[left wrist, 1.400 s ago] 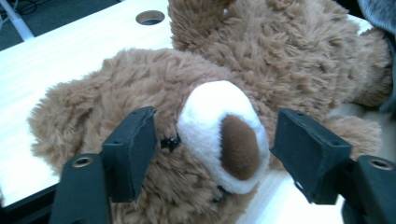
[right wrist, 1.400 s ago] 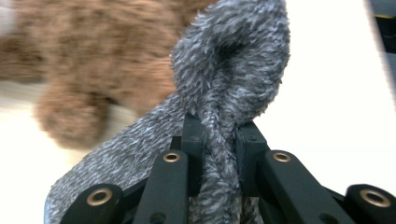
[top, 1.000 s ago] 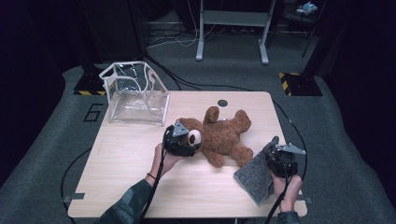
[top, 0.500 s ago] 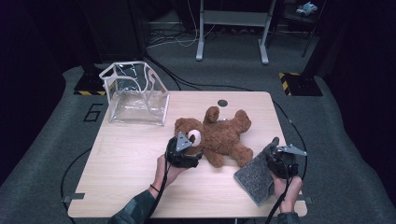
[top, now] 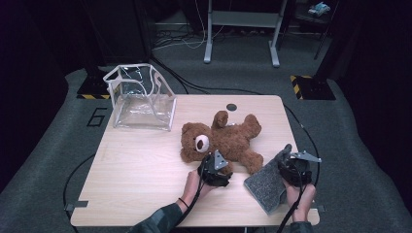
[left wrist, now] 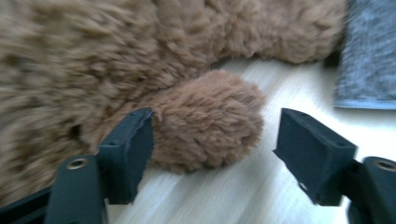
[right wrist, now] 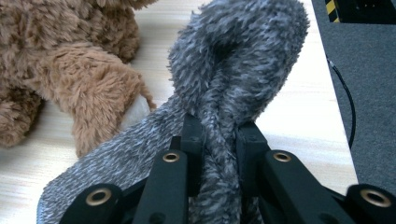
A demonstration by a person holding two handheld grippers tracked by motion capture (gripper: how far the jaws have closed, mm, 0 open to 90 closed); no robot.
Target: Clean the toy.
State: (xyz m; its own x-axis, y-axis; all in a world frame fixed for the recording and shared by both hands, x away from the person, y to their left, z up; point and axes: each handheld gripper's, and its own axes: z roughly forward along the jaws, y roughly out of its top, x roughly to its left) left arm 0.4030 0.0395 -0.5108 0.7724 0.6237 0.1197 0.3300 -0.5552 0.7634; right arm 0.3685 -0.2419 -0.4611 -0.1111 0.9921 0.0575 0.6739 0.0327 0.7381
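The left gripper (top: 217,171) sits low over the desk (top: 141,170) near the middle of its near edge, its jaws apart and just having been closing, with the teddy bear's (top: 223,141) near paw (left wrist: 205,123) between them. One pad brushes the fur on one side of the paw; the other pad stands off it with bare wood showing in the gap.

The right gripper (top: 291,169) rests by the near right corner, its jaws clamped on a bunched fold of the grey fuzzy cloth (top: 266,184). The cloth spreads flat toward the near edge and stops just short of it, while its raised end stands up beyond the jaws. Its inner side lies just beside the bear's leg.

The bear lies on its back across the middle of the desk, head toward the left, one limb reaching toward the far edge. A clear plastic bag (top: 141,99) with white trim stands at the far left corner, well apart from the bear. The near left part of the desk is bare wood, and a strip of bare wood runs along the right edge beyond the cloth.
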